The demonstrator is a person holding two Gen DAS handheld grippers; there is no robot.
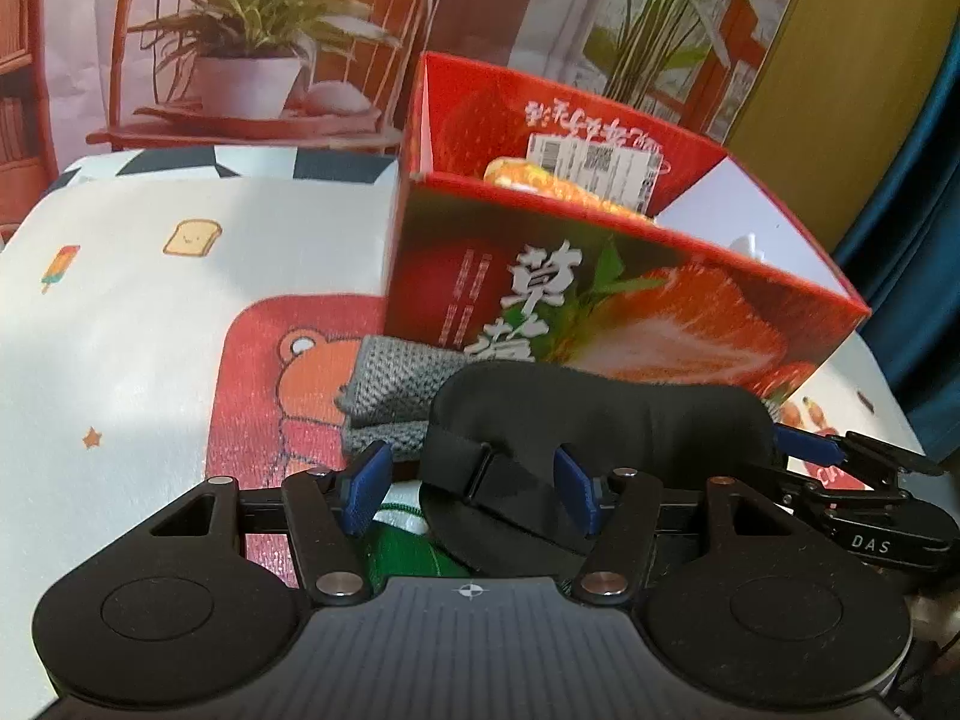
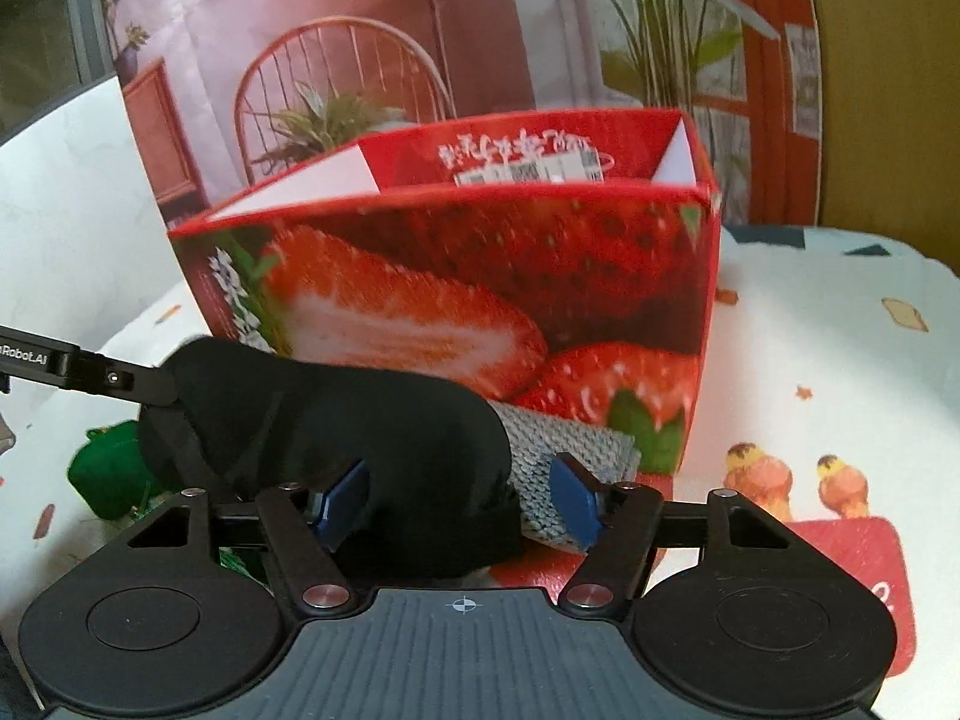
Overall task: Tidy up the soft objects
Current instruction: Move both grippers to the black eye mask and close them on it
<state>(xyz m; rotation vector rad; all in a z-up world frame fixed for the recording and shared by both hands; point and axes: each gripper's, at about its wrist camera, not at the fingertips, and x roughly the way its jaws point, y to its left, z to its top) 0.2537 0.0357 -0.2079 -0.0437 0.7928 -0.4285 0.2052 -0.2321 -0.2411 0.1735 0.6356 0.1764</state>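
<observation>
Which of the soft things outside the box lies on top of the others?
The black sleep mask. It lies over the grey knitted cloth and the green and white item, between the fingers of both grippers; the other two lie partly under it.

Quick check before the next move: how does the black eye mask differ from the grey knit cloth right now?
The eye mask is smooth, black and padded with a strap; the grey knit cloth is coarse, ribbed and folded. The mask sits between both tools' fingers, left tool and right tool; the cloth lies behind and partly under it, against the strawberry box. Both are soft and outside the box.
</observation>
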